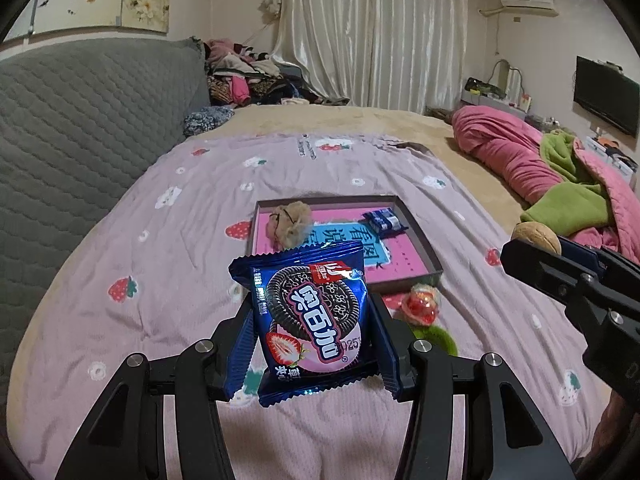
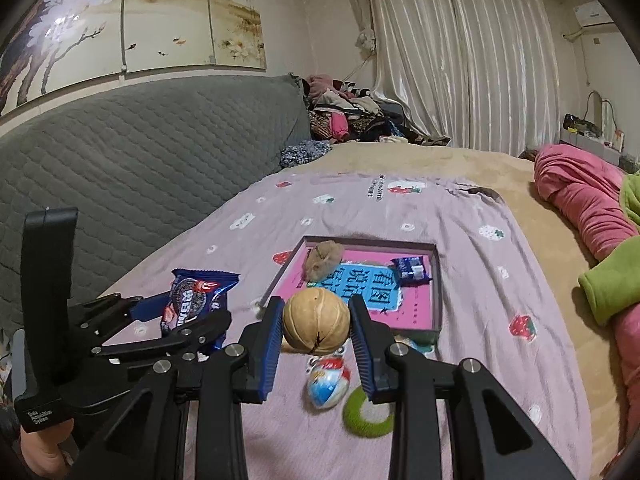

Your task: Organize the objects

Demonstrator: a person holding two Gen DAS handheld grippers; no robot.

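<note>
Carrying the cookie packet in left fingers and walnut in right fingers, both clamped, I aim for the tray at twelve o'clock.

the tray holds a fuzzy ball at its far left and a small packet at far right; its near half is bare. an egg toy and green ring lie just before its near rim.

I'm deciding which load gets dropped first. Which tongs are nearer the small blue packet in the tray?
Right. The right tongs, holding the walnut, hover near the tray's front edge below the small blue packet; the left tongs, gripping the cookie pack, sit farther left.
</note>
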